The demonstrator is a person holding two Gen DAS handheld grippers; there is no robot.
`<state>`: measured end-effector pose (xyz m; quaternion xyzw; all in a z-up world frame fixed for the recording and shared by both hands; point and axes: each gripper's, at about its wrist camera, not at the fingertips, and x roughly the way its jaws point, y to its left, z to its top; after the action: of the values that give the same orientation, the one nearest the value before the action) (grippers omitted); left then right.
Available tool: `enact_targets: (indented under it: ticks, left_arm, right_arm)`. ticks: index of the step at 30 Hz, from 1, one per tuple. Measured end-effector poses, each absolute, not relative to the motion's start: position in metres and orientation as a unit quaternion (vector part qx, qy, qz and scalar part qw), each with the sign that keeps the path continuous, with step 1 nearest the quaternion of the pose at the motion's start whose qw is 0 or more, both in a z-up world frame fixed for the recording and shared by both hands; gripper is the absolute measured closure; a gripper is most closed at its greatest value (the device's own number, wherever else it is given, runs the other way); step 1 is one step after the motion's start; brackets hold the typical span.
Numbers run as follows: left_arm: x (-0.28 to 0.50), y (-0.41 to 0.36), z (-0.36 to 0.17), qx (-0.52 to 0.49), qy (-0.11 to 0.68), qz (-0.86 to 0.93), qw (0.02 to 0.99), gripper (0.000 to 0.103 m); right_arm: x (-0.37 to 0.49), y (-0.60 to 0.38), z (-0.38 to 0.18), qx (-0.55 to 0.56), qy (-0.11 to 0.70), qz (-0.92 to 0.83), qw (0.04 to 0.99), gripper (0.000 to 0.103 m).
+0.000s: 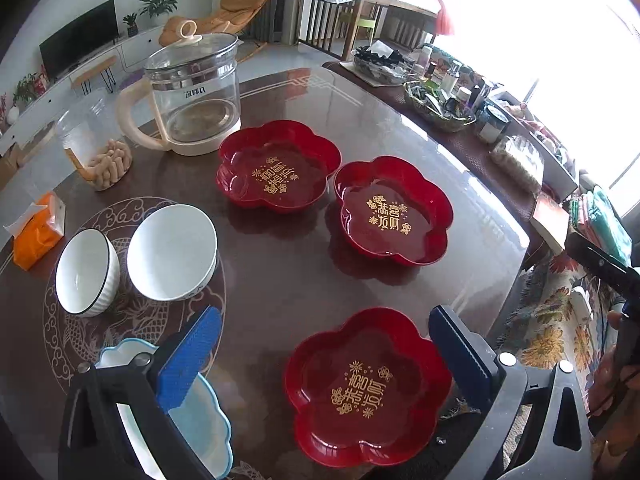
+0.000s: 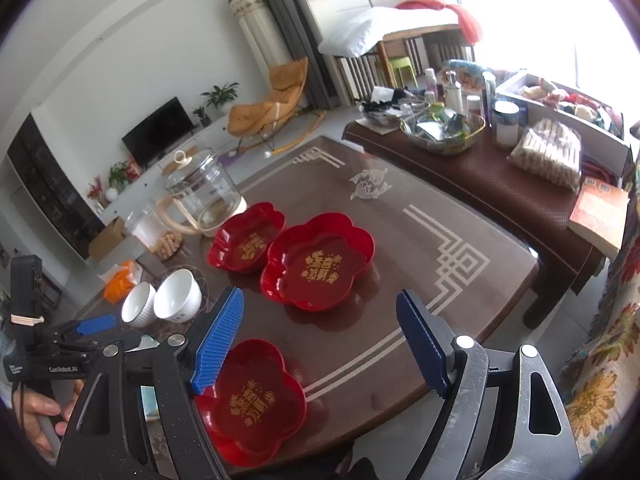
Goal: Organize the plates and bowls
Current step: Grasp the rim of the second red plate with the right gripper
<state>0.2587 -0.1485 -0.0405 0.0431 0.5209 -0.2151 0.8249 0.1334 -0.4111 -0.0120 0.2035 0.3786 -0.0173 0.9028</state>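
Note:
Three red flower-shaped plates with gold writing lie on the brown table: a near one (image 1: 366, 392) (image 2: 250, 400), a middle right one (image 1: 394, 210) (image 2: 318, 266) and a far one (image 1: 278, 164) (image 2: 246, 236). Two white bowls stand side by side at the left, a small ribbed one (image 1: 86, 272) (image 2: 138, 304) and a larger one (image 1: 172, 252) (image 2: 178, 296). A light blue scalloped dish (image 1: 200, 412) lies under my left finger. My left gripper (image 1: 324, 348) is open and empty above the near red plate. My right gripper (image 2: 320, 340) is open and empty above the table's near side.
A glass kettle (image 1: 192, 92) (image 2: 202, 194), a jar of snacks (image 1: 96, 148) and an orange tissue pack (image 1: 38, 232) stand at the far left. A lower side table (image 2: 480, 184) with a basket, bottles and packets adjoins at the right. The table edge (image 1: 516, 280) is near.

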Motion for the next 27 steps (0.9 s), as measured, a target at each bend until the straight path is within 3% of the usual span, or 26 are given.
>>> enact_targets:
  ticks: [3,5,9,15,21,23,24,27]
  left_arm:
    - [0.302,-0.176,-0.063,0.037,0.559,-0.215,0.800,0.002]
    - [0.324,-0.191,-0.080,0.032,0.583,-0.211,0.784,0.011]
    - [0.351,-0.212,-0.118,0.009,0.623,-0.193,0.758,0.015]
    - [0.365,-0.232,-0.157,-0.013,0.649,-0.188,0.737,0.036]
    - [0.367,-0.240,-0.182,-0.032,0.660,-0.189,0.726,0.067]
    - [0.367,-0.242,-0.179,-0.034,0.648,-0.199,0.734,0.078]
    - [0.367,-0.244,-0.180,-0.031,0.651,-0.200,0.732,0.079]
    - [0.364,-0.246,-0.181,-0.022,0.650,-0.208,0.730,0.080]
  right_arm:
    - [0.181,-0.429,-0.034,0.224,0.445,-0.004,0.867,0.021]
    - [0.207,-0.438,-0.050,0.219,0.489,-0.007,0.845,0.021]
    - [0.251,-0.442,-0.079,0.181,0.540,-0.010,0.822,0.021]
    - [0.292,-0.459,-0.126,0.195,0.561,-0.025,0.804,0.024]
    - [0.312,-0.462,-0.153,0.203,0.564,-0.015,0.800,0.028]
    - [0.316,-0.459,-0.162,0.195,0.574,-0.012,0.795,0.058]
    - [0.316,-0.457,-0.167,0.195,0.581,-0.010,0.790,0.091]
    - [0.311,-0.455,-0.166,0.185,0.574,-0.015,0.798,0.092]
